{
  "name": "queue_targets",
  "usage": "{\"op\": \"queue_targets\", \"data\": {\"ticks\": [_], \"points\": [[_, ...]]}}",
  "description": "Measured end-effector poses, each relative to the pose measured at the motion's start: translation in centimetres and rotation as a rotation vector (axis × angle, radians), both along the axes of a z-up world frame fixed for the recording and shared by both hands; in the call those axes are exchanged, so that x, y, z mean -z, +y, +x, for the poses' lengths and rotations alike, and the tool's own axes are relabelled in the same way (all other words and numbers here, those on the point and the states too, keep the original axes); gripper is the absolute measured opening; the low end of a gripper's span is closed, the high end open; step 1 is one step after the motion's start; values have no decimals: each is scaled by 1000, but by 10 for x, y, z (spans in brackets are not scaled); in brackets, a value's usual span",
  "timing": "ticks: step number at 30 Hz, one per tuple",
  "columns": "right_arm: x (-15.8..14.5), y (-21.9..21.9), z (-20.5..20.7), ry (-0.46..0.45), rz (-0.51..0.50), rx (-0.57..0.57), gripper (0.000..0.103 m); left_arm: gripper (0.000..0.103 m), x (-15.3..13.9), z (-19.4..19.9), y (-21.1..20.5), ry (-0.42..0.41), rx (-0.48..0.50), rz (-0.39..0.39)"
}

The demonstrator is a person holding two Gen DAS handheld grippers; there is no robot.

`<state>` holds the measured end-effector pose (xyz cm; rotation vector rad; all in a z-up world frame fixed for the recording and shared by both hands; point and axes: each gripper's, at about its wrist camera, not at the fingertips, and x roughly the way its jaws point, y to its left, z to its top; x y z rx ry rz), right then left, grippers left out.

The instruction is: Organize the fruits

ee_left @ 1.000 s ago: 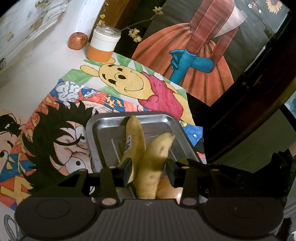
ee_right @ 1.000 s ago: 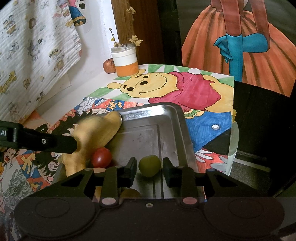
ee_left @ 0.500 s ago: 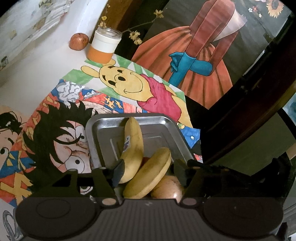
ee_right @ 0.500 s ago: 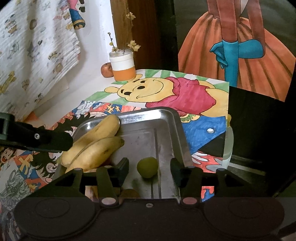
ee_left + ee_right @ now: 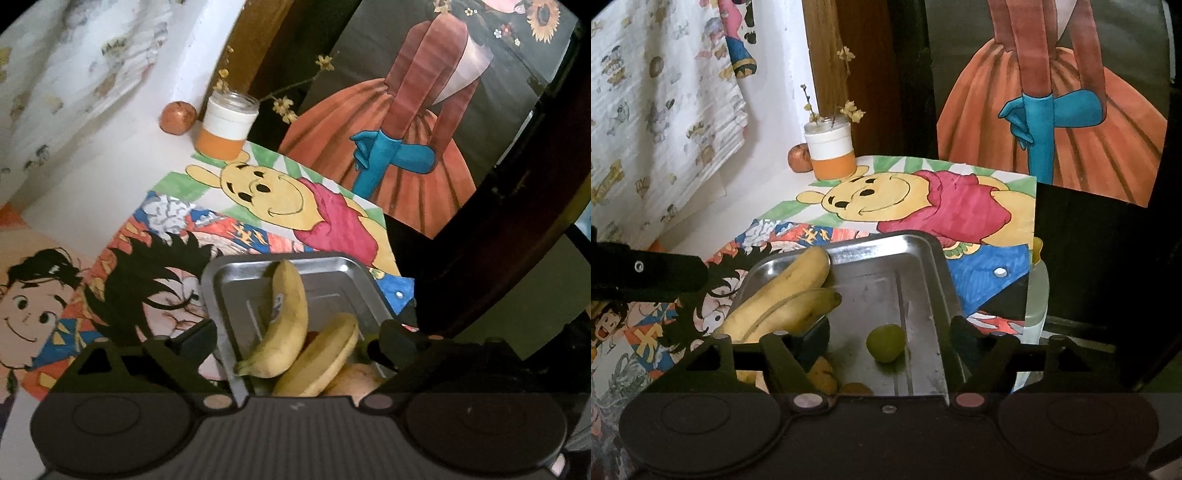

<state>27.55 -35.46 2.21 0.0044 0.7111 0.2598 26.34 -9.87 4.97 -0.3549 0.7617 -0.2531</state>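
Both claws had spread wider than half a second before, and the second banana, gripped upright by the left claw a second earlier, now lay flat in the tray. Nearest the left wrist camera, the left claw [image 5: 297, 345] stood with its fingers wide apart and clamped on nothing, one finger over the drawing left of the tray, the other at the tray's right rim. Between them lay two bananas: the stickered banana [image 5: 282, 325] curving up the left half of the metal tray [image 5: 332, 264], and the second banana [image 5: 321, 356] lying against its right side. A pale rounded fruit showed just under them at the near edge, too hidden to name. From the right wrist view, the right claw [image 5: 890, 338] was likewise open and empty, its fingers straddling the near part of the tray, with a small green fruit [image 5: 885, 342] resting alone on the tray floor between them, apart from the bananas. A couple of yellowish lumps sat at the tray's near edge, partly hidden by the claw. Beyond the tray, coloured cartoon drawings covered the counter [image 5: 92, 177], among them a Winnie the Pooh drawing [image 5: 919, 201] just past the far rim. At the far corner stood a white and orange jar [image 5: 833, 151] holding dried flower twigs, with a reddish-brown round fruit [image 5: 799, 158] touching or just beside its left side. A printed cloth [image 5: 661, 103] hung on the wall to the left.
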Motion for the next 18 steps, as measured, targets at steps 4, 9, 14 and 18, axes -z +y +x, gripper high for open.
{"op": "queue_targets", "data": {"ticks": [4, 9, 14, 18], "points": [[-5, 0, -6, -5, 1, 15, 81, 101, -3, -7, 1, -27, -41, 43], [-12, 2, -14, -20, 2, 28, 91, 103, -8, -15, 2, -65, -68, 101], [-18, 2, -20, -38, -1, 44, 99, 103, -11, -20, 4, -73, -81, 117], [-21, 2, -24, -49, -1, 62, 100, 103, -11, -22, 6, -72, -83, 118]]}}
